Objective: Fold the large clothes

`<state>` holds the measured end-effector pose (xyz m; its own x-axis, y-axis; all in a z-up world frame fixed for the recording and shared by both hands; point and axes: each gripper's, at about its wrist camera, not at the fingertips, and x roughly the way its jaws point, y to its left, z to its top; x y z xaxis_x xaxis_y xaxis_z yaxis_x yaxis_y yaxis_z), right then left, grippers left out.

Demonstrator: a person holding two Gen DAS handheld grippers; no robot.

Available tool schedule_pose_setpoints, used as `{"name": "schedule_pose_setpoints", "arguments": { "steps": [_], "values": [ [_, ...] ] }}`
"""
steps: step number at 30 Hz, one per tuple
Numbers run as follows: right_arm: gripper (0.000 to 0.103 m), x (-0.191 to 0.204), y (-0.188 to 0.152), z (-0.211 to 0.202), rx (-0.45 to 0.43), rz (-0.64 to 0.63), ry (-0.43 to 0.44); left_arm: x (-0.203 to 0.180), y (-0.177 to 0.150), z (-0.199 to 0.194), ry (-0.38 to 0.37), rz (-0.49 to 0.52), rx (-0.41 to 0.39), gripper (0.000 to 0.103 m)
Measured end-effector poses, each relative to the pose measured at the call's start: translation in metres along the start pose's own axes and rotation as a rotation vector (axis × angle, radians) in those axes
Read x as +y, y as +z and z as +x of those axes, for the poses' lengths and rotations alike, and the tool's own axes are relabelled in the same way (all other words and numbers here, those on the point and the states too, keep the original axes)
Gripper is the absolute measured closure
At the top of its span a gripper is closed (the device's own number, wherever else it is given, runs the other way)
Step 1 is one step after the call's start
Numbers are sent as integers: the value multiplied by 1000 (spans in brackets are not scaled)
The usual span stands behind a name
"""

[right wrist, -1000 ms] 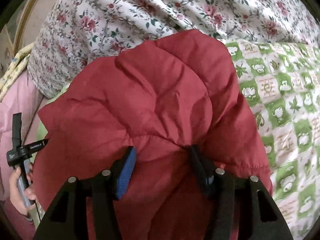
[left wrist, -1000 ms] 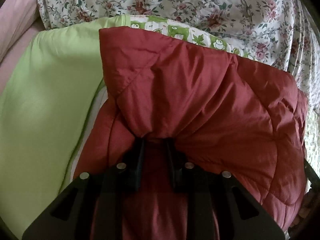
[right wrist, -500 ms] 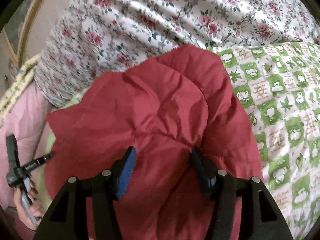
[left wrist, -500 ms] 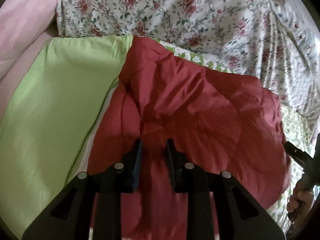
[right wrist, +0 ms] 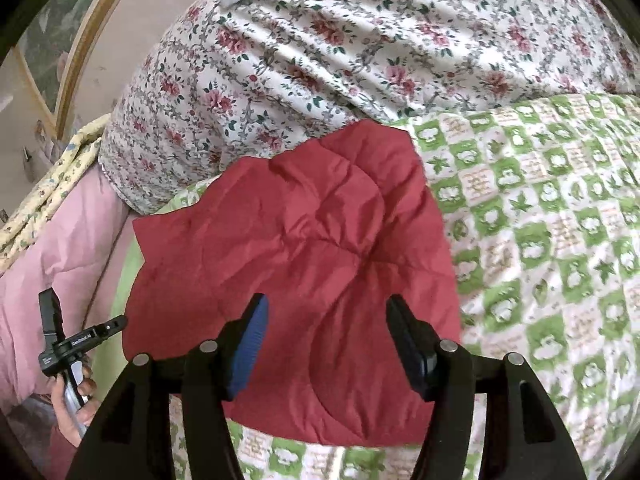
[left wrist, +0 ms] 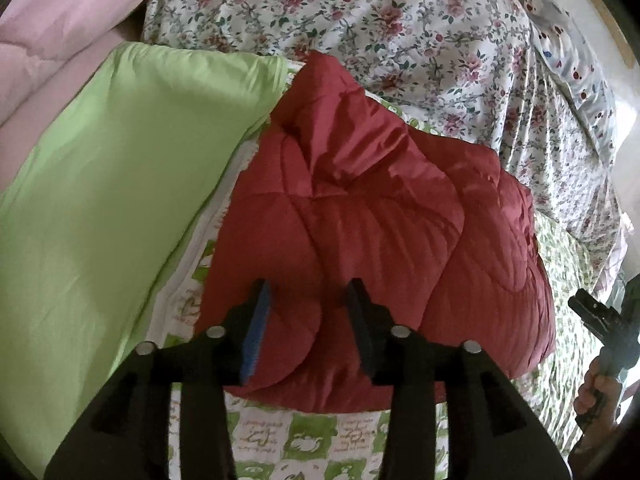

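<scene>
Left wrist view: the left gripper (left wrist: pixel 308 316) is hovering over the near edge of the red quilted jacket (left wrist: pixel 380 220), fingers spread apart and gripping nothing. The jacket is lying bunched on the green-checked bedspread (left wrist: pixel 304 440), its far corner lying against the flowered quilt (left wrist: pixel 400 28). A plain green sheet (left wrist: pixel 120 184) is lying just beside it on the left (pink bedding (left wrist: pixel 60 20) beyond). The right gripper (left wrist: pixel 600 320) is showing at the right edge.

Right wrist view: the right gripper (right wrist: pixel 326 340) is standing wide apart over the jacket (right wrist: pixel 304 248), holding nothing. The bedspread (right wrist: pixel 540 220) is running off to the right; the left gripper (right wrist: pixel 68 344) is sitting at the jacket's left edge.
</scene>
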<state>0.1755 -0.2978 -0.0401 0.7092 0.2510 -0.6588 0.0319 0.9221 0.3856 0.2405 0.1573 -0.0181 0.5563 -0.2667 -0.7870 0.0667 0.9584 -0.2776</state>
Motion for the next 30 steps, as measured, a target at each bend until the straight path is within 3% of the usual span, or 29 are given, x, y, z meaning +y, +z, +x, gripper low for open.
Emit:
{"name": "schedule_pose_setpoints", "arguments": {
  "steps": [8, 9, 13, 23, 26, 30],
  "values": [
    [36, -36, -5, -9, 0, 76, -36, 27, -2, 2, -48, -76, 9, 45],
    [33, -40, -5, -8, 3, 88, -32, 30, -1, 4, -58, -84, 13, 39],
    [25, -56, -5, 4, 26, 142, 10, 38, 4, 17, -109, -111, 41, 24],
    [21, -93, -7, 68, 145, 303, 143, 63, 20, 66, -294, -218, 141, 17],
    [13, -97, -7, 85, 172, 330, 189, 66, 22, 82, -329, -239, 173, 7],
    [11, -95, -6, 102, 204, 343, 246, 68, 22, 104, -422, -307, 223, 0]
  ]
}}
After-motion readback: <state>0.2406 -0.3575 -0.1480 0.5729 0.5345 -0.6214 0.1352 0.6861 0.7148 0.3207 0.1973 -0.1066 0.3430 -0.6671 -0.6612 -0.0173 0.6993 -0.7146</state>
